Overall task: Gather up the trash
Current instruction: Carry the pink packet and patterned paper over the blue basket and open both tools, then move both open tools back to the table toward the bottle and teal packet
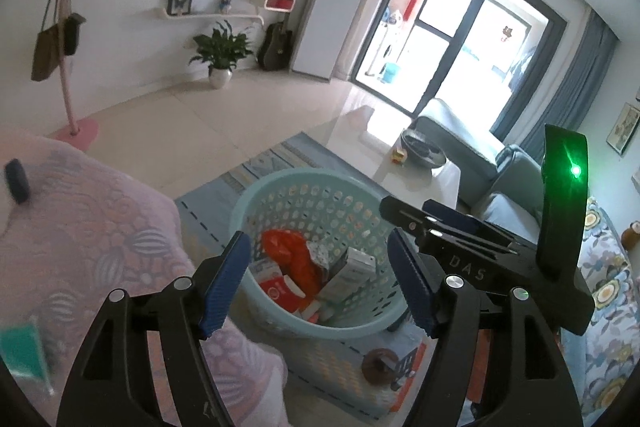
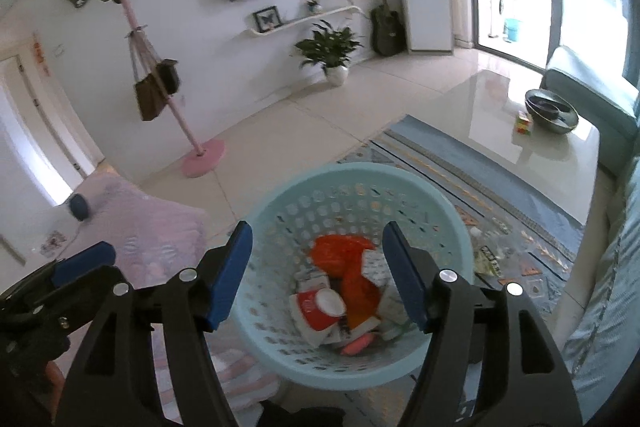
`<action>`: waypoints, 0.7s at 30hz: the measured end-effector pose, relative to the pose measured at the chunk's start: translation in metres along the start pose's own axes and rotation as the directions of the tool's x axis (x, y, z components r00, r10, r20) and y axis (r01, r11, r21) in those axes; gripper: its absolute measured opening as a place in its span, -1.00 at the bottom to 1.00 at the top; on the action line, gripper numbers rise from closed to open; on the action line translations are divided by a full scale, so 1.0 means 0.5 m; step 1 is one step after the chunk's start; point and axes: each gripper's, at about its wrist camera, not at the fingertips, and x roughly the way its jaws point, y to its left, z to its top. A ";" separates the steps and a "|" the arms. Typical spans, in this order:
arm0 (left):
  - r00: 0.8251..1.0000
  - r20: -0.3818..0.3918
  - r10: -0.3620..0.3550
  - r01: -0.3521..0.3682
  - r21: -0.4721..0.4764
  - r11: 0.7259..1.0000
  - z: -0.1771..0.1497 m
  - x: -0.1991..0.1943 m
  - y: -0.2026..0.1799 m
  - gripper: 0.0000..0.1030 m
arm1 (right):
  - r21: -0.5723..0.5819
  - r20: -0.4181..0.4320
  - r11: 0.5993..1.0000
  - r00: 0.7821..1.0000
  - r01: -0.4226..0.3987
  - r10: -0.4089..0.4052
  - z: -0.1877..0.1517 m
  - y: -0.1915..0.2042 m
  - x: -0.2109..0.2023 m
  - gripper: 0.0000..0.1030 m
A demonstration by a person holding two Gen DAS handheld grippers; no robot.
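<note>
A light blue perforated basket [image 1: 256, 195] stands on the rug and holds trash: an orange bag [image 1: 288, 251], a white carton [image 1: 352, 269] and a red-and-white box [image 1: 280, 291]. My left gripper [image 1: 318, 283] is open and empty above the basket. The right gripper's body [image 1: 472, 247] shows just to its right. In the right wrist view the basket [image 2: 280, 195] lies below my right gripper [image 2: 316, 275], which is open and empty; the orange bag [image 2: 348, 263] and red-and-white box [image 2: 316, 311] lie inside. A green-white wrapper [image 2: 488, 263] lies on the rug right of the basket.
A pink patterned cloth [image 1: 92, 247] covers a surface at left, with a teal card [image 1: 24, 355] and a dark object [image 1: 18, 181] on it. A white coffee table [image 2: 532, 131] carries a metal bowl [image 2: 552, 113]. Sofa [image 1: 500, 179] at right. Pink coat stand [image 2: 202, 151], plant [image 2: 332, 51].
</note>
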 end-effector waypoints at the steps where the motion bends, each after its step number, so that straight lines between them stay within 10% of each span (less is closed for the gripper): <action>1: 1.000 0.012 0.001 -0.001 -0.005 1.000 -0.002 -0.015 0.003 0.34 | -0.012 0.005 1.000 1.000 -0.009 0.009 0.001 0.013 -0.006 0.24; 13: 0.980 0.154 0.123 -0.101 -0.142 0.985 -0.043 -0.206 0.110 0.47 | -0.166 -0.043 0.966 0.981 -0.196 0.191 -0.042 0.217 -0.044 0.40; 21: 0.913 0.145 0.381 -0.324 -0.308 0.894 -0.105 -0.307 0.237 0.45 | -0.297 -0.187 0.905 0.948 -0.304 0.257 -0.133 0.396 -0.016 0.46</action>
